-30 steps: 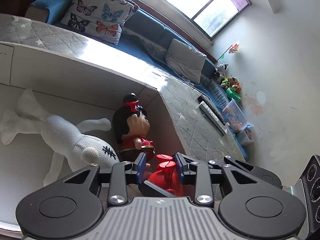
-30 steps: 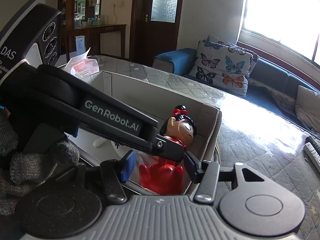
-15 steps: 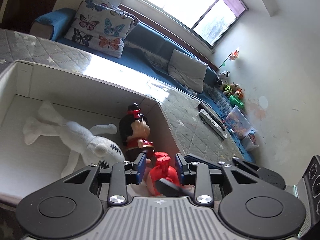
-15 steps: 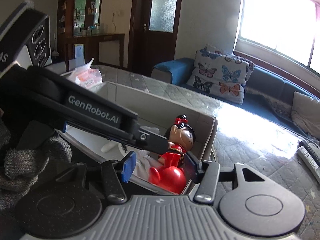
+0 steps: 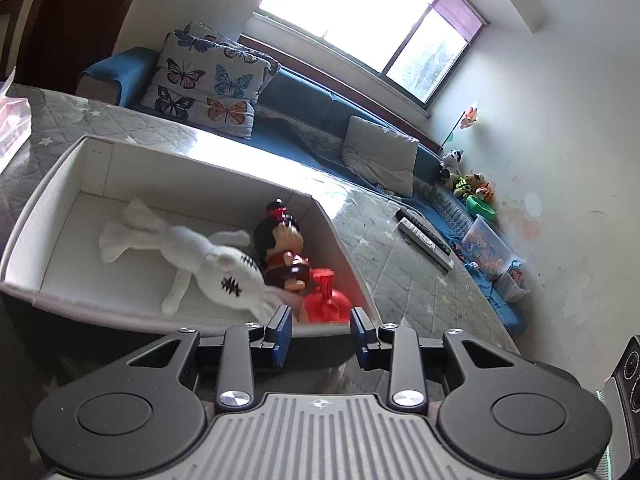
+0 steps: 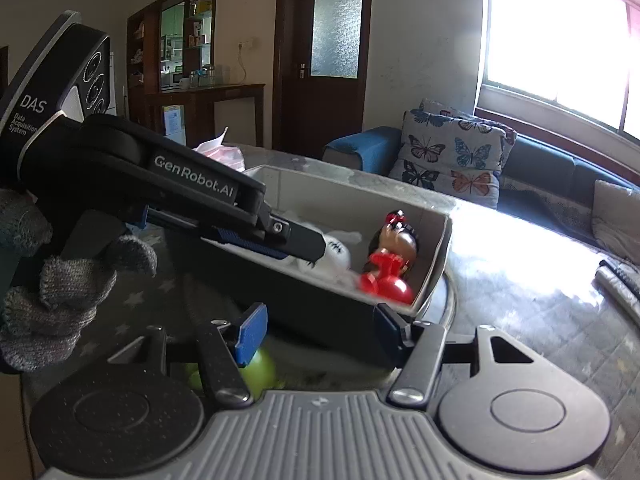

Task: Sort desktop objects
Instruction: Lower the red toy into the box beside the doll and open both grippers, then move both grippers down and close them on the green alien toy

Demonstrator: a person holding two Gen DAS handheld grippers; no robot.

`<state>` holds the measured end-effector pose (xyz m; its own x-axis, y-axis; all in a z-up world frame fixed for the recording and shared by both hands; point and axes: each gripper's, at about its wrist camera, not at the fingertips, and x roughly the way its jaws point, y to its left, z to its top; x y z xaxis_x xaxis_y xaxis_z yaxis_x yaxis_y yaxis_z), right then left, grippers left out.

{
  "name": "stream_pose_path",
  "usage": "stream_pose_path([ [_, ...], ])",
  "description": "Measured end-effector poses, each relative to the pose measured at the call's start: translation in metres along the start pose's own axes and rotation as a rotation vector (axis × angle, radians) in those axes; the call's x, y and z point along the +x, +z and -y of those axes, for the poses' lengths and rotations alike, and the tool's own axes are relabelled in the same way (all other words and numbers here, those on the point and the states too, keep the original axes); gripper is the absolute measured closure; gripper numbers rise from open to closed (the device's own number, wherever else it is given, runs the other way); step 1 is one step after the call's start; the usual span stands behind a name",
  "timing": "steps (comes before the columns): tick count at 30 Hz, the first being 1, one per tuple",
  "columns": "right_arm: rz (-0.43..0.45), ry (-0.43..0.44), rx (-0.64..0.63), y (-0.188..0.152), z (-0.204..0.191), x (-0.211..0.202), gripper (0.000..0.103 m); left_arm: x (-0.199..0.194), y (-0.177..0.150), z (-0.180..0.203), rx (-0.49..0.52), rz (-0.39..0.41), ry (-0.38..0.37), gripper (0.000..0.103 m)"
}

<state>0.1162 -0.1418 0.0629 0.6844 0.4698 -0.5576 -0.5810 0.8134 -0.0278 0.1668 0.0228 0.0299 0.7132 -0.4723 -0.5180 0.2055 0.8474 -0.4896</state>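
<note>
A white box (image 5: 56, 168) on the quilted table holds a white plush rabbit (image 5: 208, 256), a doll with black hair and a red bow (image 5: 280, 240) and a red toy (image 5: 326, 300) in its near right corner. My left gripper (image 5: 320, 340) is open and empty, just outside the box's near wall. In the right wrist view the box (image 6: 434, 256) shows the doll (image 6: 396, 240) and red toy (image 6: 386, 284). My right gripper (image 6: 320, 332) is open and empty, in front of the box. A green ball (image 6: 260, 372) lies under its left finger.
A pink-and-white packet (image 5: 12, 128) lies at the table's far left. Remote controls (image 5: 424, 236) lie on the table to the right of the box. A blue sofa with a butterfly cushion (image 5: 208, 92) runs behind. The left device (image 6: 160, 184) crosses the right wrist view.
Both grippers have pulled back from the box. The red toy, earlier between the left fingers, now lies in the box corner beside the doll.
</note>
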Motion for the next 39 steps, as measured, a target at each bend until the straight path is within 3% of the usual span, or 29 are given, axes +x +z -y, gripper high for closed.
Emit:
stream_pose_path([
  [4,-0.012,0.02,0.019,-0.012,-0.007,-0.007,0.038,-0.008,-0.014,-0.003,-0.013,-0.012,0.007,0.069],
  [20,-0.068,0.095,0.004,-0.042,-0.038,-0.013,0.037,-0.04,-0.064,-0.017,-0.052,-0.071,0.045,0.069],
  [30,-0.088,0.097,0.054,-0.035,-0.031,0.009,0.033,-0.042,-0.069,-0.035,-0.123,-0.084,0.065,0.068],
  [39,-0.113,0.109,0.086,-0.033,-0.028,0.028,0.033,-0.035,-0.062,-0.033,-0.109,-0.088,0.018,0.067],
])
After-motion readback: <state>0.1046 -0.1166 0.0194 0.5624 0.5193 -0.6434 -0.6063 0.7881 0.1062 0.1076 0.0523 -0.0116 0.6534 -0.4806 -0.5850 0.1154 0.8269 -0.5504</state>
